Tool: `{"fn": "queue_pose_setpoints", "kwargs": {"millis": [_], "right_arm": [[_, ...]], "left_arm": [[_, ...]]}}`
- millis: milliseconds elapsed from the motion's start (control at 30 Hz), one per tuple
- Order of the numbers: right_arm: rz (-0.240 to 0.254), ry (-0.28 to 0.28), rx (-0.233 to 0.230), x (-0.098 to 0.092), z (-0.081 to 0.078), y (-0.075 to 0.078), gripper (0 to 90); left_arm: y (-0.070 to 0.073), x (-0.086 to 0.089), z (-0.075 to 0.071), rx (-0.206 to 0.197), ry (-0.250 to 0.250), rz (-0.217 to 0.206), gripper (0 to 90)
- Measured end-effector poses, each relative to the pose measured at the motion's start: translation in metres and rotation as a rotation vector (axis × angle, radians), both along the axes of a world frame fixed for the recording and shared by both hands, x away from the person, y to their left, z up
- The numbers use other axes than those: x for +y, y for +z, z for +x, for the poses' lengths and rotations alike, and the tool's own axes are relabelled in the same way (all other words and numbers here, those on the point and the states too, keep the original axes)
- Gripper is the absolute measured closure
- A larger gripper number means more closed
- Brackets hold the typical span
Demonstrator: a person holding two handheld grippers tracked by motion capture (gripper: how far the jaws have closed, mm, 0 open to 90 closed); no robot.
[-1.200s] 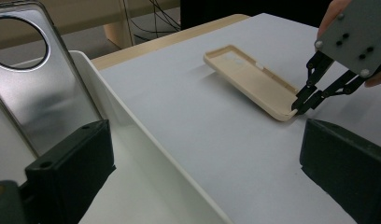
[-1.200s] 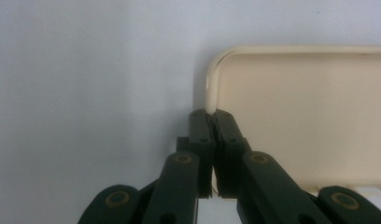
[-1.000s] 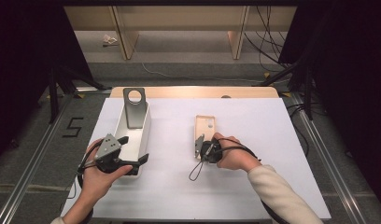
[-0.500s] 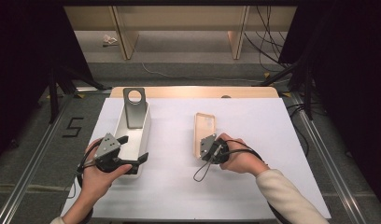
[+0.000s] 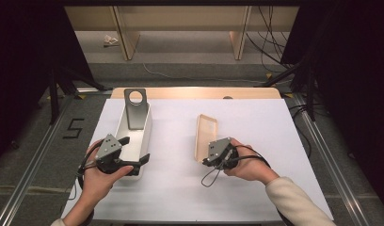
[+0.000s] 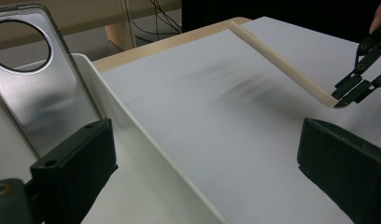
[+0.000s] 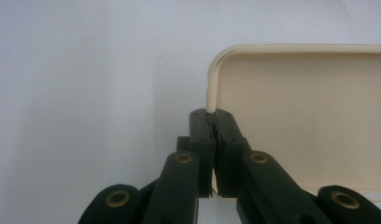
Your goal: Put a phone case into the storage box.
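Observation:
A beige phone case (image 5: 206, 134) lies open side up on the white table cover (image 5: 275, 141). My right gripper (image 5: 205, 161) is shut on its rim at the near end, close to a corner; in the right gripper view the jaws (image 7: 211, 116) pinch the thin beige wall of the case (image 7: 310, 107). The left gripper view shows that same case (image 6: 282, 63) and right gripper (image 6: 345, 95) farther off. A grey phone case (image 5: 135, 110) with a round hole leans inside a white bin (image 5: 145, 129). My left gripper (image 5: 136, 150) is open, its jaws straddling the bin's near right wall (image 6: 146, 154) without touching it.
The wooden table edge (image 5: 195, 92) runs along the far side. Black stands and cables crowd the floor at the back and right. Open white cover lies between the bin and the beige case and to the right of the right hand.
The right hand has shifted a little to the right and toward the person, still gripping the beige case. The left hand and the bin have stayed put.

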State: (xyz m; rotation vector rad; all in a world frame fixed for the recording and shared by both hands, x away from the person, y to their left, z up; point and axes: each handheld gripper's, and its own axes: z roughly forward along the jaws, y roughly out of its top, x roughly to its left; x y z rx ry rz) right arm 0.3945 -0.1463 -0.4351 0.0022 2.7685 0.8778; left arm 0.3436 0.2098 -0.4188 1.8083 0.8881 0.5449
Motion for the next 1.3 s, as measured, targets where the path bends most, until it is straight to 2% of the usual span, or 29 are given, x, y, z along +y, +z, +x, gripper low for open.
{"fn": "queue_pose_setpoints", "kwargs": {"millis": [500, 800, 1033, 1300], "right_arm": [[0.05, 0.017, -0.01, -0.005, -0.015, 0.003, 88.5], [0.075, 0.024, -0.012, -0.005, -0.021, 0.004, 88.4], [0.089, 0.022, -0.007, -0.006, -0.023, 0.005, 88.4], [0.099, 0.028, -0.007, -0.004, -0.026, 0.006, 88.4]], "left_arm": [[0.01, -0.009, 0.007, 0.013, -0.007, 0.002, 6.8], [0.019, -0.035, 0.02, 0.019, -0.048, 0.014, 8.4], [0.017, -0.056, 0.032, 0.051, -0.085, 0.01, 8.6], [0.021, -0.072, 0.047, 0.082, -0.103, 0.026, 11.5]]}}
